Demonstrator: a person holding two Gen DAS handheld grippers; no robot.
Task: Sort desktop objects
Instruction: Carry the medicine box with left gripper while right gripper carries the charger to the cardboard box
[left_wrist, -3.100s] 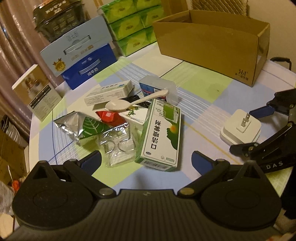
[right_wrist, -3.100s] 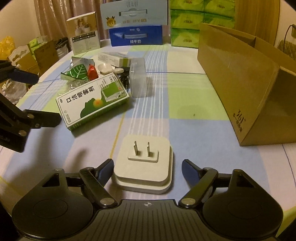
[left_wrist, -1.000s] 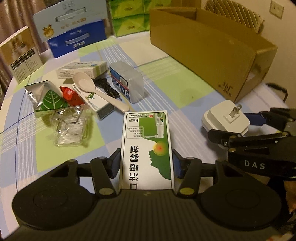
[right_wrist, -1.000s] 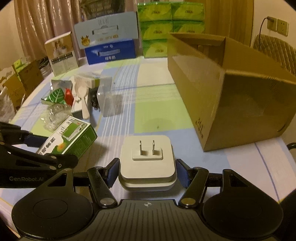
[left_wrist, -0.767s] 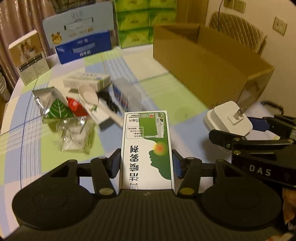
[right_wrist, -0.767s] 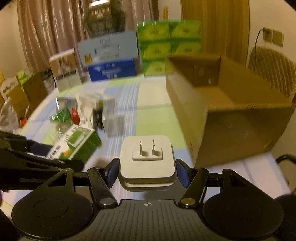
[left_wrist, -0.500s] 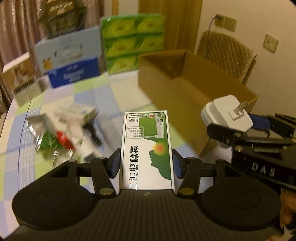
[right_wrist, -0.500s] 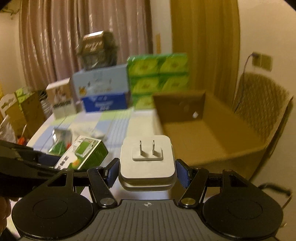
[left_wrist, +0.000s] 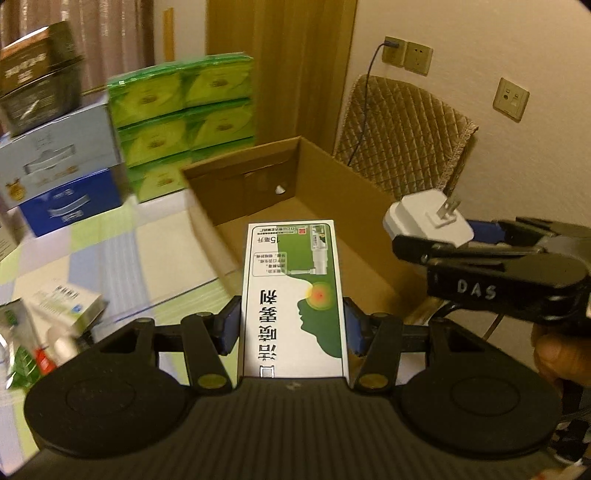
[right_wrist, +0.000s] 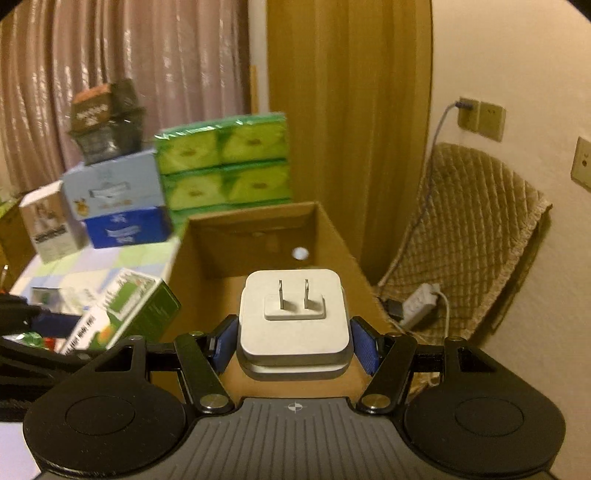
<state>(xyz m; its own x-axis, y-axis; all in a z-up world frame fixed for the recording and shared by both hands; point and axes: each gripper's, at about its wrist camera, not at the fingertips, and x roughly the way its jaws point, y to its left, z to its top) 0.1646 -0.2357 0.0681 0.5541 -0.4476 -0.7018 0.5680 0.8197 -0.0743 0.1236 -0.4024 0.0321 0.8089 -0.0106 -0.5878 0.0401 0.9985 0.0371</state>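
above the open brown cardboard box (left_wrist: 369, 236), the left gripper (left_wrist: 291, 325) is squeezing a flat green-and-white medicine box (left_wrist: 293, 295), and the right gripper (right_wrist: 294, 341) is squeezing a smooth white square plug (right_wrist: 293, 314).

Both cameras ride on the grippers, close up, looking down at the same cardboard box (left_wrist: 332, 206) from side by side.

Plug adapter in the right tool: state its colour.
White plug adapter, with silvery prongs; clearest in the right wrist view.

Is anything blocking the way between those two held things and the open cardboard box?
Nothing visible. The green-and-white carton and white plug adapter hang over the brown cardboard box, which is open-topped and looks empty.
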